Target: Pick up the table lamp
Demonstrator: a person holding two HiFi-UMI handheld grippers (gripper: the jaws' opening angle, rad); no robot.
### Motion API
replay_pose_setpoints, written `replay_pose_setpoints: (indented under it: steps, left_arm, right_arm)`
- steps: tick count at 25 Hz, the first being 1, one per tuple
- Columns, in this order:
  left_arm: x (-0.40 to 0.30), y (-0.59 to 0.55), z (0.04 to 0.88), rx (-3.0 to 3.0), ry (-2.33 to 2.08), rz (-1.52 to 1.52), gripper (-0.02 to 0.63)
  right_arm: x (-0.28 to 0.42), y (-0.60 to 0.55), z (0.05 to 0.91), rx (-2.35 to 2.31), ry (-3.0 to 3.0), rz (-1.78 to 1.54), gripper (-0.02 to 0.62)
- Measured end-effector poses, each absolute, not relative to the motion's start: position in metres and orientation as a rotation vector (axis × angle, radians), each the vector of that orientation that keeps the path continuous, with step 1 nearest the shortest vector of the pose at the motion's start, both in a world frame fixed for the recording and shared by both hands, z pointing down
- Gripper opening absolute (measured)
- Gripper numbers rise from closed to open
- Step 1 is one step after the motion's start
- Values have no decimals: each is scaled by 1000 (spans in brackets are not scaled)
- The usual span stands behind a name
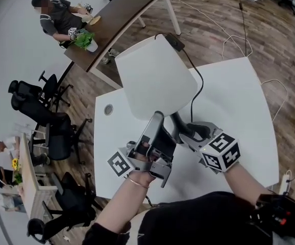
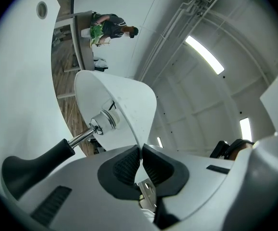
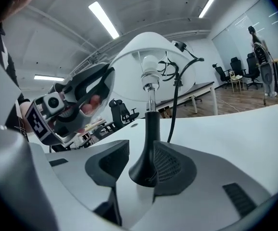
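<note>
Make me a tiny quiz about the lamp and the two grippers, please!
1. True or false: the left gripper is shut on the rim of the lampshade.
2. What stands between the open jaws of the right gripper? A. the black lamp base B. a flowerpot C. nothing
3. What colour is the lamp's cord?
Key: 1 true. 2 A. 3 black.
</note>
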State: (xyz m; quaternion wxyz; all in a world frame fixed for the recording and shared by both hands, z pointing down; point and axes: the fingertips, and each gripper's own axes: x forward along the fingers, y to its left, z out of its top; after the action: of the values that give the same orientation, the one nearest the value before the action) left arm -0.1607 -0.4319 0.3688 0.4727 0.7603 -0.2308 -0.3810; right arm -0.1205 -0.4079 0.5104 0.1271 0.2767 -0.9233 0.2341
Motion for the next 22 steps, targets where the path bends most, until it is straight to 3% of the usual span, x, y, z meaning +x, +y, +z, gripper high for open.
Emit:
replay_pose_setpoints:
  steps: [8, 15, 22]
  left_arm:
    - [-161, -444, 366, 1912, -506, -877, 26]
    - [-159, -441, 365, 1917, -479, -877, 25]
    - [-158, -432, 364, 1941, -464, -878, 26]
  right_arm:
    - [-130, -435, 527, 960, -2588, 678, 224]
    - [-133, -442, 547, 982, -2521, 667, 227]
    - [-131, -440, 547, 942, -2570, 721, 179]
